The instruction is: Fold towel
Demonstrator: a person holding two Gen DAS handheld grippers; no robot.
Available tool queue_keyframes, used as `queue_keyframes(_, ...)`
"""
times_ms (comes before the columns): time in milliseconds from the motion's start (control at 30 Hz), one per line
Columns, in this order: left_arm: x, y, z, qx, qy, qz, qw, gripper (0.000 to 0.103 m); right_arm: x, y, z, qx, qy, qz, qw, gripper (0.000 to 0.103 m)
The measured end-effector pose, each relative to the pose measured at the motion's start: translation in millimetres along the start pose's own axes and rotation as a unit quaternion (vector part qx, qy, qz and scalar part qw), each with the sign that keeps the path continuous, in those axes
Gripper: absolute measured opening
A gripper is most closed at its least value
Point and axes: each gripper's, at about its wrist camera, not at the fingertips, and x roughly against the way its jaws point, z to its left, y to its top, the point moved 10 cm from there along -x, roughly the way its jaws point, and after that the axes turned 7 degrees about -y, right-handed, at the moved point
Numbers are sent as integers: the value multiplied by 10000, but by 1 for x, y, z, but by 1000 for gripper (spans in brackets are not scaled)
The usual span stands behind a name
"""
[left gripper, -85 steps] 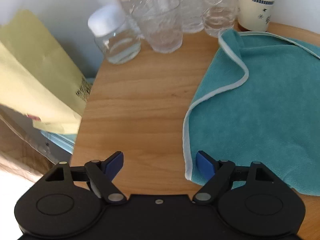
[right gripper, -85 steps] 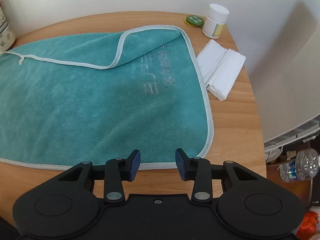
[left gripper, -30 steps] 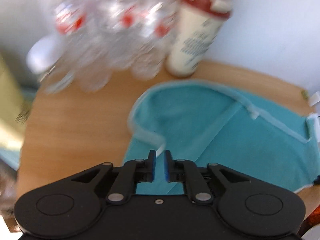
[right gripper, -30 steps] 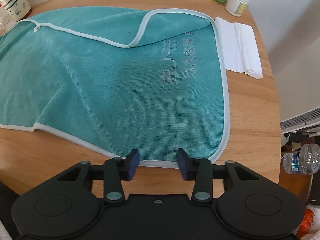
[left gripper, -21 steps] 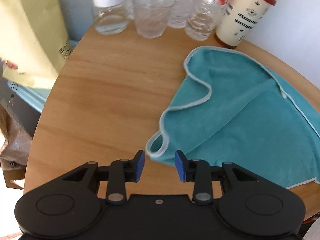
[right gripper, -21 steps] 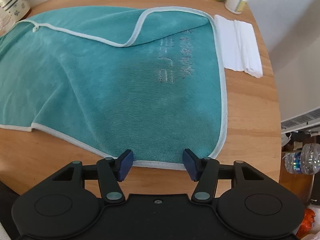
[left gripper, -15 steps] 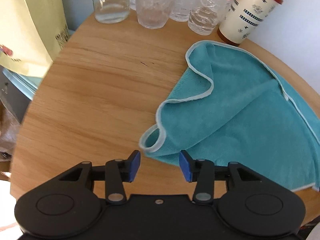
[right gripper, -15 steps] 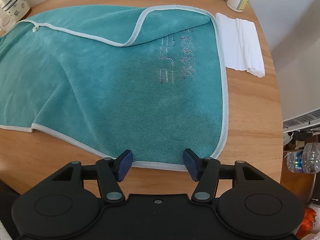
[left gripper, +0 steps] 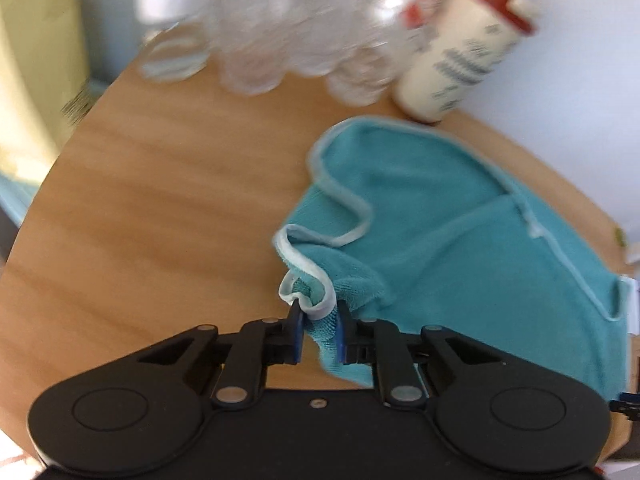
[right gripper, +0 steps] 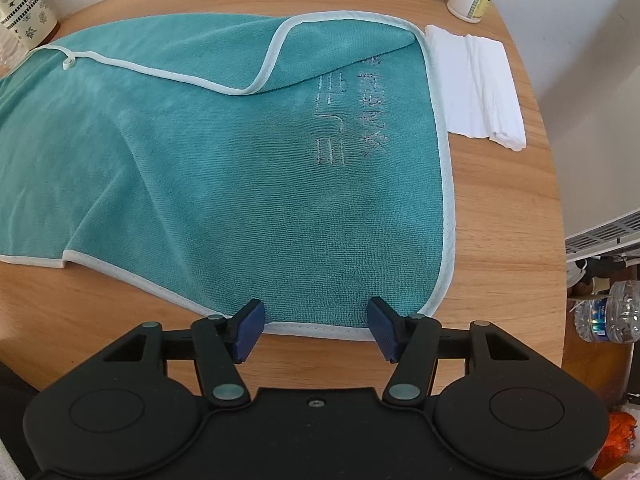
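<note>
Now pinching the towel (left gripper: 460, 248) corner with left tongs (left gripper: 318, 330), lifted off the desk (left gripper: 160, 200); right tongs (right gripper: 316, 326) wide at towel's near hem.

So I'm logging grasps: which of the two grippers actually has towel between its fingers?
The left gripper: its blue pads pinch a bunched corner of the teal towel. The right gripper stands wide open at the towel's near hem, holding nothing.
</note>
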Motion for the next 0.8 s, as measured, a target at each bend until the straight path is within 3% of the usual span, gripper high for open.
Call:
queue_keyframes(133, -13, 32, -62, -454, -534, 0, 9975, 14, 1, -3, 1, -86, -24, -12, 10000, 63)
queue_keyframes(233, -34, 40, -101, -782, -735, 170, 9941, 15, 2, -4, 1, -113, -32, -19, 9999, 63)
queue_keyframes(300, -53, 39, -128, -1016, -928, 389, 9897, 22, 3, -4, 1, -117, -34, -18, 9999, 63)
queue_keyframes(333, -62, 35, -137, -1093, -934, 526, 9882, 30, 3, -4, 1, -115, -35, -13, 9999, 63)
queue_keyframes(567, -49, 37, -125, -1071, -934, 389, 9891, 42, 5, -6, 2, -111, -25, -79, 9999, 63)
queue_keyframes(667, -43, 42, -104, -1136, -624, 325, 9910, 42, 6, -7, 2, -91, -25, -97, 9999, 63)
queue_keyframes(800, -56, 36, -105, -1351, -718, 523, 9868, 42, 8, -9, 3, -68, -10, -120, 9999, 65)
